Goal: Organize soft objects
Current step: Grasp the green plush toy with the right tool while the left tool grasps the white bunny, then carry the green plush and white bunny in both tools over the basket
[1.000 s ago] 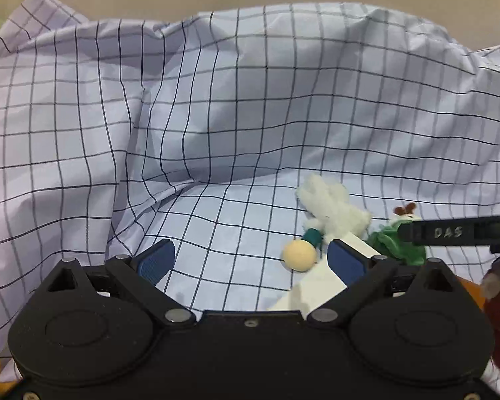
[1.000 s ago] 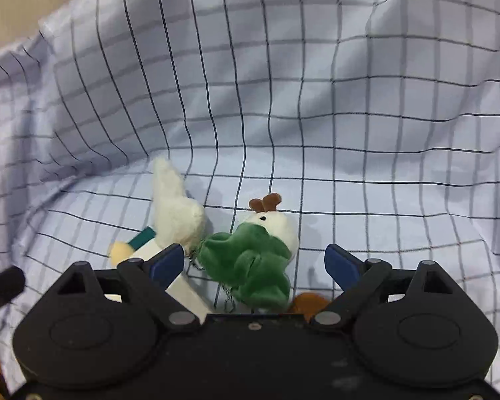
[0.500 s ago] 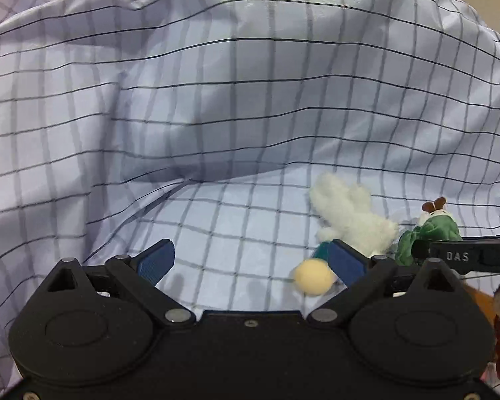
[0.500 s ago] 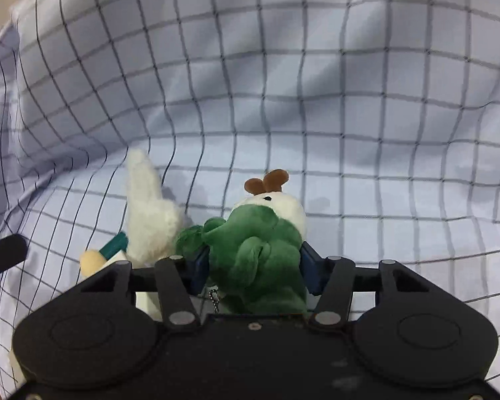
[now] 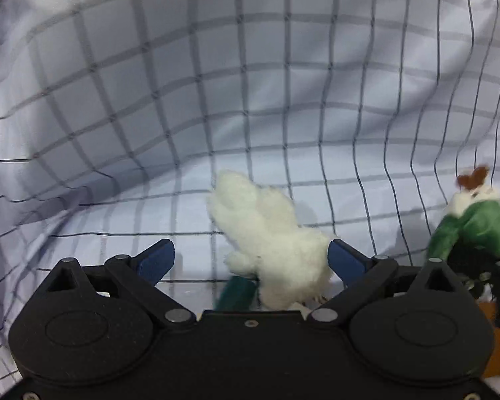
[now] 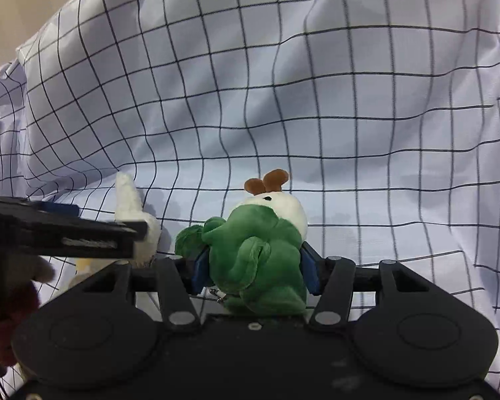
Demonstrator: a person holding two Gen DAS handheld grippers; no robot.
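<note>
I find the green plush (image 6: 256, 260) clenched between my right gripper (image 6: 253, 268) pads, above the checked cloth (image 6: 350, 116); white plush (image 5: 270, 236) lies between my left gripper's (image 5: 250, 260) released jaws, untouched; open cloth ahead, folds rising behind.

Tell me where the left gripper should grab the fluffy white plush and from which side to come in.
Grip the fluffy white plush across its thick lower body, probably best. It lies on the checked cloth, narrowing to a thin tip at the far end, so the bulk nearest the left gripper gives the pads most to squeeze. Come from above and behind; its open jaws already straddle that part.
</note>
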